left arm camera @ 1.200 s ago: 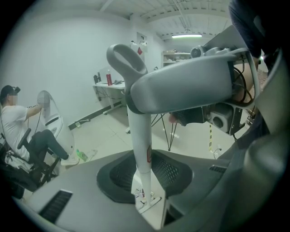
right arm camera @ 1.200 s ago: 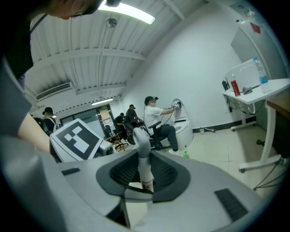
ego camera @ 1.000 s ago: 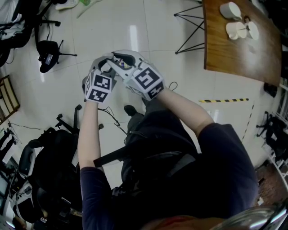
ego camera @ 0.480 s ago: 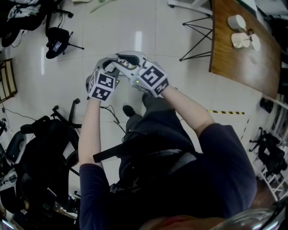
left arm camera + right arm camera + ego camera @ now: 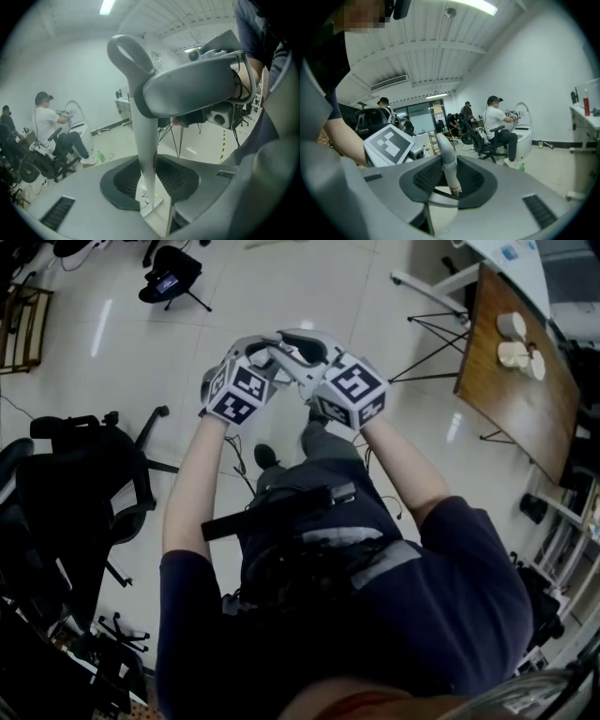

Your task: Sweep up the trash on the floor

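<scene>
The left tool [image 5: 151,194] clamps a slim white plastic handle with a looped end [image 5: 140,122]. The right tool [image 5: 450,187] clamps a pale round-tipped rod [image 5: 447,166]. Both are held up before the person. They look light, stiff and slippery, so the straight shafts suit gripping best. No trash shows.

Lab/office: swivel chairs [image 5: 75,488], seated ppl [image 5: 499,123].

No words, brands or numbers you can read, only letterless square patterns, left marker cube [image 5: 240,394], right marker cube [image 5: 354,390]
</scene>
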The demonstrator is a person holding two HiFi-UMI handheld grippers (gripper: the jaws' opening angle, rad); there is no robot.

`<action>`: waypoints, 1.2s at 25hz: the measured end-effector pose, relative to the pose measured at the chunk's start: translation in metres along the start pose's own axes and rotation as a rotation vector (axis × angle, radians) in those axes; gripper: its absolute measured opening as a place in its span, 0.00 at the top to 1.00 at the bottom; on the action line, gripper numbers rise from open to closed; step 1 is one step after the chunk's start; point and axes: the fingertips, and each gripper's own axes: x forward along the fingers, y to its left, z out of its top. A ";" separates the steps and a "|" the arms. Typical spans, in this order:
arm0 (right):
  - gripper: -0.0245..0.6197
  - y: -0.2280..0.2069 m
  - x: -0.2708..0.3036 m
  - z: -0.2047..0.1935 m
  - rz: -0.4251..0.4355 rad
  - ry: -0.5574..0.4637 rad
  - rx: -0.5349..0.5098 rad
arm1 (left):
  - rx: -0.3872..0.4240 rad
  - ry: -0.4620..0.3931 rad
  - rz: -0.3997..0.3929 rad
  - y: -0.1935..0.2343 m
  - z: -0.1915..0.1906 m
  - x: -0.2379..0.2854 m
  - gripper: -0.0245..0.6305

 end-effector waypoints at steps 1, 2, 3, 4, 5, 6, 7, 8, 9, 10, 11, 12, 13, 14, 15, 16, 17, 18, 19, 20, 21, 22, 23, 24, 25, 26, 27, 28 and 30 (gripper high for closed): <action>0.79 0.013 -0.003 0.010 0.003 -0.013 -0.012 | 0.005 -0.025 0.009 -0.003 0.005 -0.014 0.81; 0.79 0.026 -0.005 0.019 0.006 -0.027 -0.025 | 0.011 -0.046 0.017 -0.005 0.008 -0.029 0.81; 0.79 0.040 -0.006 0.028 0.009 -0.039 -0.041 | 0.014 -0.067 0.025 -0.007 0.011 -0.044 0.81; 0.79 0.053 -0.005 0.034 0.014 -0.047 -0.062 | 0.012 -0.088 0.033 -0.007 0.012 -0.059 0.81; 0.79 0.066 -0.004 0.040 0.018 -0.051 -0.086 | 0.004 -0.110 0.041 -0.008 0.011 -0.073 0.81; 0.79 0.078 -0.002 0.045 0.023 -0.056 -0.110 | -0.007 -0.131 0.050 -0.008 0.010 -0.086 0.81; 0.79 0.089 0.000 0.049 0.029 -0.064 -0.130 | -0.018 -0.148 0.059 -0.009 0.008 -0.098 0.81; 0.79 0.101 0.002 0.053 0.035 -0.073 -0.145 | -0.023 -0.161 0.068 -0.010 0.005 -0.110 0.81; 0.79 0.112 0.003 0.056 0.042 -0.080 -0.157 | -0.022 -0.170 0.077 -0.012 0.003 -0.121 0.80; 0.79 0.123 0.004 0.059 0.048 -0.083 -0.167 | -0.019 -0.177 0.086 -0.013 0.000 -0.131 0.80; 0.79 0.133 0.003 0.062 0.054 -0.087 -0.175 | -0.016 -0.185 0.094 -0.015 -0.001 -0.140 0.80; 0.79 0.141 0.003 0.066 0.061 -0.094 -0.181 | -0.014 -0.193 0.101 -0.016 -0.001 -0.150 0.80; 0.79 0.150 0.002 0.069 0.067 -0.102 -0.185 | -0.014 -0.202 0.110 -0.017 -0.001 -0.159 0.80; 0.79 0.158 0.002 0.073 0.074 -0.106 -0.188 | -0.016 -0.212 0.118 -0.018 -0.002 -0.169 0.80; 0.79 0.167 0.002 0.076 0.079 -0.107 -0.187 | -0.019 -0.223 0.127 -0.019 -0.002 -0.179 0.80; 0.79 0.176 0.002 0.080 0.085 -0.111 -0.185 | -0.023 -0.234 0.136 -0.020 -0.003 -0.188 0.80; 0.79 0.183 0.002 0.084 0.091 -0.119 -0.184 | -0.025 -0.248 0.146 -0.020 -0.003 -0.198 0.80; 0.79 0.191 0.002 0.089 0.098 -0.132 -0.186 | -0.026 -0.263 0.157 -0.019 -0.001 -0.207 0.80; 0.79 0.198 0.001 0.096 0.107 -0.147 -0.190 | -0.023 -0.281 0.170 -0.019 0.001 -0.217 0.80; 0.79 0.206 -0.001 0.102 0.120 -0.164 -0.194 | -0.021 -0.302 0.183 -0.020 0.004 -0.227 0.80; 0.79 0.214 -0.005 0.107 0.136 -0.182 -0.194 | -0.020 -0.325 0.193 -0.023 0.007 -0.238 0.80; 0.79 0.221 -0.009 0.112 0.152 -0.205 -0.192 | -0.021 -0.352 0.200 -0.027 0.010 -0.247 0.80; 0.79 0.228 -0.012 0.119 0.167 -0.232 -0.190 | -0.021 -0.379 0.208 -0.030 0.013 -0.257 0.80; 0.79 0.235 -0.015 0.126 0.182 -0.258 -0.188 | -0.019 -0.404 0.217 -0.031 0.017 -0.266 0.80; 0.79 0.241 -0.017 0.134 0.196 -0.278 -0.186 | -0.014 -0.423 0.226 -0.031 0.021 -0.276 0.80; 0.79 0.247 -0.019 0.141 0.211 -0.290 -0.183 | -0.008 -0.437 0.234 -0.031 0.025 -0.285 0.79; 0.79 0.251 -0.020 0.147 0.227 -0.294 -0.180 | -0.001 -0.447 0.240 -0.031 0.029 -0.294 0.79; 0.79 0.255 -0.022 0.152 0.242 -0.292 -0.178 | 0.008 -0.456 0.245 -0.032 0.033 -0.301 0.79; 0.79 0.261 -0.025 0.161 0.260 -0.292 -0.178 | 0.026 -0.477 0.255 -0.031 0.040 -0.312 0.79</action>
